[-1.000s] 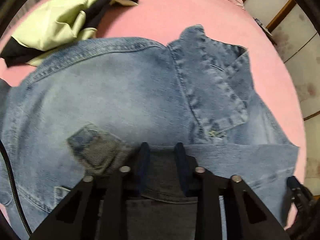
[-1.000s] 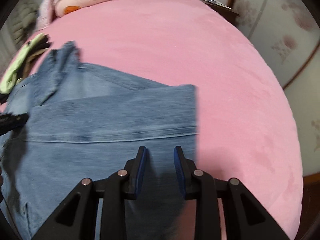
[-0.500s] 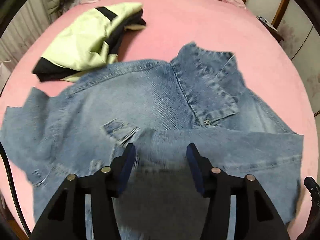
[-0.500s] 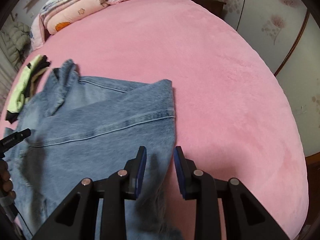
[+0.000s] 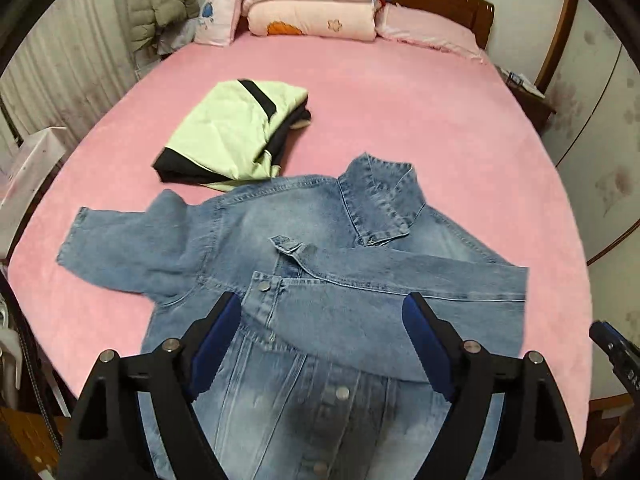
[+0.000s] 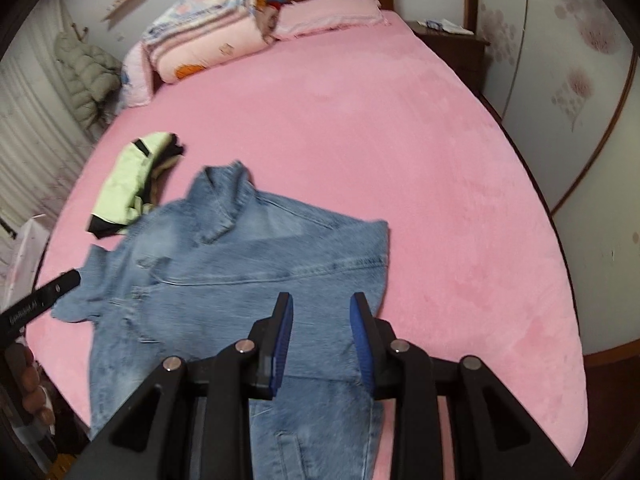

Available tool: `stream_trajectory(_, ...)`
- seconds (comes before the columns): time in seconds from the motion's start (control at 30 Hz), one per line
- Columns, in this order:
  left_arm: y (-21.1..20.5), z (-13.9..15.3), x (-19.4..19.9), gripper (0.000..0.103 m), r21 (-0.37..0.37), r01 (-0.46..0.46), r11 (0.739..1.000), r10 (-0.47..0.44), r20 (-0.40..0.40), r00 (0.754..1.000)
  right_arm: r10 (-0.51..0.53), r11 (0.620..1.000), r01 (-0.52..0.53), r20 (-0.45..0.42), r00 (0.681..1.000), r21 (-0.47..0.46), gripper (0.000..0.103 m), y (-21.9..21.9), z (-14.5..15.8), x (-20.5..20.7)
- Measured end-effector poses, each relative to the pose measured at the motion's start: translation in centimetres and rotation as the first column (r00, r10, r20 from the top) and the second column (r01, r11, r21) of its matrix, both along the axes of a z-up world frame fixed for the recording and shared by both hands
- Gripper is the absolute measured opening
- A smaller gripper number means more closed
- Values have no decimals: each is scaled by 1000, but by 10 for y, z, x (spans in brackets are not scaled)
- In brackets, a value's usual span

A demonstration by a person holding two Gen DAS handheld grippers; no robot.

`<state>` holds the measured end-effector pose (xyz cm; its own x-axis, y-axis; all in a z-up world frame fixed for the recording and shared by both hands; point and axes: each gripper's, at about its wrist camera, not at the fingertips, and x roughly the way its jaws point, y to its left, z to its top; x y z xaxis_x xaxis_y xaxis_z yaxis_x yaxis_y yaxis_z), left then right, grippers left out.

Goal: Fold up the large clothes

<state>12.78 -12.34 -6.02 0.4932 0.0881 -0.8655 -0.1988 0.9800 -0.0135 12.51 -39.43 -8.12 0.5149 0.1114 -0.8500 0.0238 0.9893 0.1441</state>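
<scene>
A blue denim jacket [image 5: 320, 280] lies on the pink bed [image 5: 400, 100] near its front edge, collar toward the headboard. Its right sleeve is folded across the chest; its left sleeve [image 5: 120, 244] sticks out to the left. My left gripper [image 5: 322, 308] hovers above the jacket's front, jaws wide open and empty. The jacket also shows in the right wrist view [image 6: 240, 264]. My right gripper [image 6: 320, 308] is above the jacket's right side, jaws partly open with nothing between them. The left gripper's tip [image 6: 40, 300] shows at the left there.
A folded light-green and black garment [image 5: 236, 132] lies on the bed just beyond the jacket's left shoulder. Folded quilts and pillows [image 5: 312, 4] are stacked at the headboard. A nightstand [image 6: 452, 44] stands at the far right. A puffer coat [image 5: 160, 4] hangs at the left.
My left gripper let go of the denim, opened wide and pulled back and up. My right gripper also rose and drew back, its jaws opening slightly. The sleeve now rests across the jacket.
</scene>
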Motion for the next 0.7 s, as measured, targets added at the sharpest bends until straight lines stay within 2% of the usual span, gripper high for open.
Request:
stream_trajectory(0.2, 14, 51, -46, 82, -9, -51, 999, 52, 67, 996, 91, 996, -91, 56, 994, 6, 30, 21, 39, -16)
stream_trajectory(0.4, 50, 80, -78, 82, -15, -89, 996, 90, 111, 990, 179, 982, -183, 84, 980, 41, 30, 64, 60, -24)
stream_trajectory(0.53, 95, 89, -90, 84, -38, -130, 991, 134, 122, 983, 236, 971, -238, 122, 964, 9, 30, 110, 76, -33)
stream_trajectory(0.63, 149, 87, -91, 84, -50, -158, 986, 162, 103, 981, 265, 964, -264, 123, 957, -24, 30, 154, 81, -38)
stream_trajectory(0.7, 180, 83, -87, 84, -43, -150, 988, 153, 83, 985, 266, 964, -266, 120, 957, -13, 30, 187, 82, -38)
